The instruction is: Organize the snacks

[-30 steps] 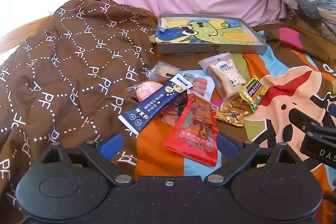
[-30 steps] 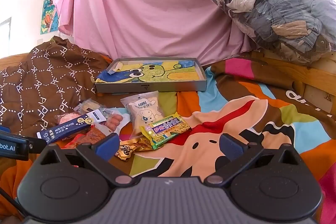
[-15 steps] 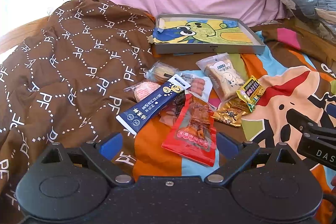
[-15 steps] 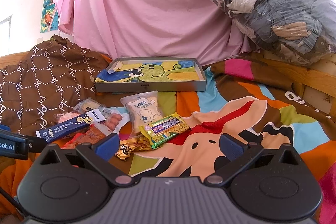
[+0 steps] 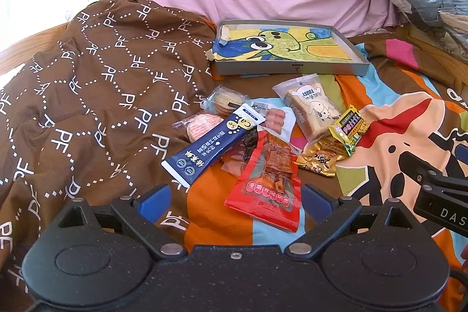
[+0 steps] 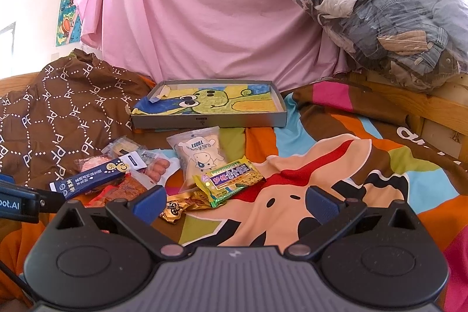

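Several snack packets lie in a heap on the bed. A red packet (image 5: pixel 267 180) lies nearest my left gripper (image 5: pixel 235 202), which stands open just short of it. A dark blue stick pack (image 5: pixel 212 145), a toast bag (image 5: pixel 311 110), a yellow-green packet (image 5: pixel 349 126) and a gold packet (image 5: pixel 318 160) surround it. A shallow grey tray (image 5: pixel 288 67) with a cartoon drawing inside sits behind the heap. My right gripper (image 6: pixel 237 202) is open and holds nothing; the gold packet (image 6: pixel 184 205) and yellow-green packet (image 6: pixel 231 179) lie just beyond its left finger.
A brown patterned quilt (image 5: pixel 87 95) is bunched on the left. A pink sheet (image 6: pixel 204 5) hangs behind the tray. A plastic bag of clothes (image 6: pixel 389 13) rests on the wooden bed frame (image 6: pixel 409 101) at the right. The colourful cartoon blanket (image 6: pixel 336 165) spreads right of the snacks.
Both views have shifted only slightly; the left gripper has edged a little towards the heap. The snacks have not moved.
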Demonstrator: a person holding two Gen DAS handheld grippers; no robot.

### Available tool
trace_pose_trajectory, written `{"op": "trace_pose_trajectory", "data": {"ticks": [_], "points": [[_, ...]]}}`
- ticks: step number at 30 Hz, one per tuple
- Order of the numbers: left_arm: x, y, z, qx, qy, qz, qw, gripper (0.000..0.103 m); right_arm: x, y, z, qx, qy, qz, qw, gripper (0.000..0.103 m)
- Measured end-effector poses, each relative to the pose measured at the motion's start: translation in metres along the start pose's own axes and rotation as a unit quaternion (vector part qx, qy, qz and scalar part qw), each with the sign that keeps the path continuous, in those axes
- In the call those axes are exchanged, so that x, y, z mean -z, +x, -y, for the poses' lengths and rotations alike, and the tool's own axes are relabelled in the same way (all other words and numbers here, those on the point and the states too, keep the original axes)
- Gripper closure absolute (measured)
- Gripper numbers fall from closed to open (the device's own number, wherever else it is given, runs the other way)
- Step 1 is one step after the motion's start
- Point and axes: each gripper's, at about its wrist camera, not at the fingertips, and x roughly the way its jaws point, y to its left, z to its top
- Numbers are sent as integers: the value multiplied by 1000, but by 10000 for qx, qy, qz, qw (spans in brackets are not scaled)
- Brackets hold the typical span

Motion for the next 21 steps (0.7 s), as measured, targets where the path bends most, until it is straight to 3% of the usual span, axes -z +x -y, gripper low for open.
{"op": "trace_pose_trajectory", "data": {"ticks": [15,21], "points": [[0,0,0,-11,-4,-7,10000,7,0,0,0,-21,-42,-47,10000,0],[1,4,0,-139,7,-156,9998,7,1,2,-5,-89,-464,-252,9986,0]]}}
